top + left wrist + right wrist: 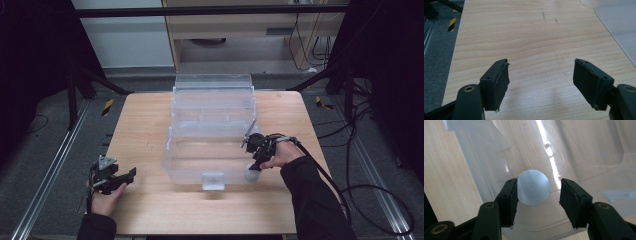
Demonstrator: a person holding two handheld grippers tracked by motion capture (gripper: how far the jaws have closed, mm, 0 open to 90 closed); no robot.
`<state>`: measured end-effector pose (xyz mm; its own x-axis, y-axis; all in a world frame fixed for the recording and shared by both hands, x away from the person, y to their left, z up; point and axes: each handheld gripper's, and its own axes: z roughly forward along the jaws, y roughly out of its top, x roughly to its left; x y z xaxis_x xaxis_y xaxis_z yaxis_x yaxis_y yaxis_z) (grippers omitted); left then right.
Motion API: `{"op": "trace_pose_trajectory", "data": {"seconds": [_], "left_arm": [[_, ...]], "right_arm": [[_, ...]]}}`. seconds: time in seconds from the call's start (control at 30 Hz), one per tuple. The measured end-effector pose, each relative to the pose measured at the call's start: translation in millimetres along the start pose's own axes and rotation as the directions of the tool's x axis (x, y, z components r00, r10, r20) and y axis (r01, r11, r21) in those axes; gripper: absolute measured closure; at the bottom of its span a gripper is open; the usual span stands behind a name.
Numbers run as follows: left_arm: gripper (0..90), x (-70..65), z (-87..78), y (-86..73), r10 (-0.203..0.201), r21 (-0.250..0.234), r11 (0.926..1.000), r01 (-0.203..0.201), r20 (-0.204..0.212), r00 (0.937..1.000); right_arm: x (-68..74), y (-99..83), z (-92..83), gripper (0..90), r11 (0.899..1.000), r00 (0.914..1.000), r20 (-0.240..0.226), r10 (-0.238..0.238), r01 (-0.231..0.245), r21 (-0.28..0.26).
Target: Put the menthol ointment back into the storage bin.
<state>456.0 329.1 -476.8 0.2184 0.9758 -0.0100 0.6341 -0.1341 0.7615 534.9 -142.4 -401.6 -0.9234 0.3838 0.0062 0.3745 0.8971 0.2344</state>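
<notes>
A small white round-topped container (pixel 251 175) stands on the wooden table (pixel 145 125), by the front right corner of a clear plastic box (pixel 212 125). My right gripper (pixel 255 162) points down over it. In the right gripper view the white top (pixel 533 187) sits between the jaws of that gripper (pixel 539 181): the left pad (pixel 510 200) touches it and the right pad (pixel 571 200) stands off with a gap, so the grip is open. My left gripper (pixel 127 179) rests at the table's front left, open (pixel 540 62) over bare wood with nothing between its pads.
The clear box has its lid (pixel 214 82) folded back toward the far edge and a latch (pixel 213 180) at its front. One box corner (pixel 621 22) shows to the right of the left gripper. Cables (pixel 370 200) trail off the right side.
</notes>
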Motion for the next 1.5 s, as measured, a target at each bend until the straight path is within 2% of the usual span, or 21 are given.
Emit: {"op": "trace_pose_trajectory", "data": {"seconds": [0.13,0.27,0.33,0.4,0.53,0.63,0.67,0.7,0.77,0.83,0.93,0.97,1.0,1.03,1.1,1.17,1.23,1.3,1.43,1.47,1.5], "left_arm": [[28.5,-0.5,-0.3,0.1,0.002,0.0,1.0,-0.002,0.001,1.0],[28.7,-1.2,-0.6,0.2,0.003,-0.002,1.0,-0.003,0.003,1.0],[28.9,-1.3,-0.7,0.2,0.003,-0.002,1.0,-0.003,0.004,1.0],[29.4,-1.5,-0.8,0.1,0.002,-0.003,1.0,-0.002,0.006,1.0],[30.5,-2.3,-0.7,0.0,0.004,0.0,1.0,-0.004,0.009,0.9999],[31.3,-2.7,-1.0,0.1,0.006,-0.002,1.0,-0.006,0.012,0.9999],[31.7,-2.8,-1.1,0.1,0.007,-0.002,1.0,-0.006,0.014,0.9999],[32.2,-2.8,-1.2,0.1,0.007,-0.003,1.0,-0.007,0.015,0.9999],[33.2,-3.0,-1.2,0.0,0.008,-0.003,1.0,-0.008,0.019,0.9998],[33.9,-3.2,-1.0,-0.1,0.009,-0.002,1.0,-0.009,0.02,0.9998],[35.3,-3.3,-0.7,-0.2,0.009,-0.001,1.0,-0.009,0.026,0.9996],[35.8,-3.1,-0.6,-0.3,0.009,-0.001,1.0,-0.009,0.027,0.9996],[36.2,-2.8,-0.8,-0.3,0.01,-0.001,1.0,-0.009,0.027,0.9996],[36.5,-2.5,-1.2,-0.2,0.009,-0.002,1.0,-0.009,0.028,0.9996],[36.9,-2.0,-2.1,-0.1,0.008,-0.011,0.9999,-0.008,0.026,0.9996],[37.2,-1.2,-2.3,-0.1,0.005,-0.014,0.9999,-0.004,0.024,0.9997],[37.2,-0.6,-2.0,-0.2,0.004,-0.015,0.9999,-0.004,0.022,0.9998],[36.9,-0.6,-1.2,-0.6,0.003,-0.016,0.9999,-0.003,0.021,0.9998],[35.9,0.5,-0.2,-1.1,-0.001,-0.015,0.9999,0.001,0.018,0.9998],[35.4,0.8,0.2,-1.4,-0.001,-0.012,0.9999,0.002,0.017,0.9999],[35.0,0.9,0.6,-1.6,-0.001,-0.011,0.9999,0.001,0.016,0.9999]], "right_arm": [[1.9,-2.6,-9.9,45.2,0.999,0.9998,0.012,0.018,-0.017,-0.035],[3.8,-10.8,-25.8,41.7,0.992,0.998,0.042,0.046,-0.041,-0.118],[5.9,-17.9,-34.0,35.7,0.982,0.995,0.068,0.073,-0.06,-0.177],[7.7,-25.4,-39.5,34.1,0.972,0.991,0.094,0.095,-0.072,-0.224],[10.5,-46.7,-46.7,27.5,0.931,0.9741,0.134,0.182,-0.127,-0.343],[12.4,-65.5,-48.1,26.4,0.881,0.9511,0.138,0.276,-0.194,-0.432],[12.9,-73.3,-47.1,26.0,0.856,0.9391,0.139,0.314,-0.217,-0.469],[13.3,-78.2,-46.1,25.9,0.844,0.933,0.138,0.332,-0.228,-0.486],[13.8,-90.7,-41.0,23.3,0.809,0.9132,0.141,0.382,-0.257,-0.528],[13.5,-102.5,-32.2,20.5,0.766,0.8938,0.123,0.431,-0.29,-0.574],[12.1,-119.0,-16.8,20.3,0.709,0.8661,0.097,0.49,-0.332,-0.622],[10.6,-123.7,-11.9,18.8,0.699,0.8565,0.089,0.508,-0.35,-0.624],[8.6,-129.1,-6.9,18.7,0.695,0.843,0.102,0.528,-0.36,-0.622],[8.2,-132.7,-4.0,18.7,0.684,0.8318,0.114,0.543,-0.36,-0.634],[6.8,-141.5,3.9,18.7,0.652,0.8097,0.11,0.577,-0.375,-0.659],[4.6,-149.1,10.8,18.6,0.631,0.7888,0.108,0.605,-0.392,-0.669],[1.9,-155.3,18.0,18.1,0.618,0.7742,0.108,0.624,-0.403,-0.675],[-1.4,-160.9,25.6,17.4,0.604,0.7532,0.108,0.649,-0.423,-0.676],[-7.3,-169.8,35.3,15.9,0.58,0.7238,0.111,0.681,-0.441,-0.684],[-8.4,-172.2,38.2,15.6,0.567,0.7108,0.109,0.695,-0.449,-0.69],[-9.3,-173.5,40.2,15.4,0.565,0.7058,0.105,0.701,-0.458,-0.687]]}}
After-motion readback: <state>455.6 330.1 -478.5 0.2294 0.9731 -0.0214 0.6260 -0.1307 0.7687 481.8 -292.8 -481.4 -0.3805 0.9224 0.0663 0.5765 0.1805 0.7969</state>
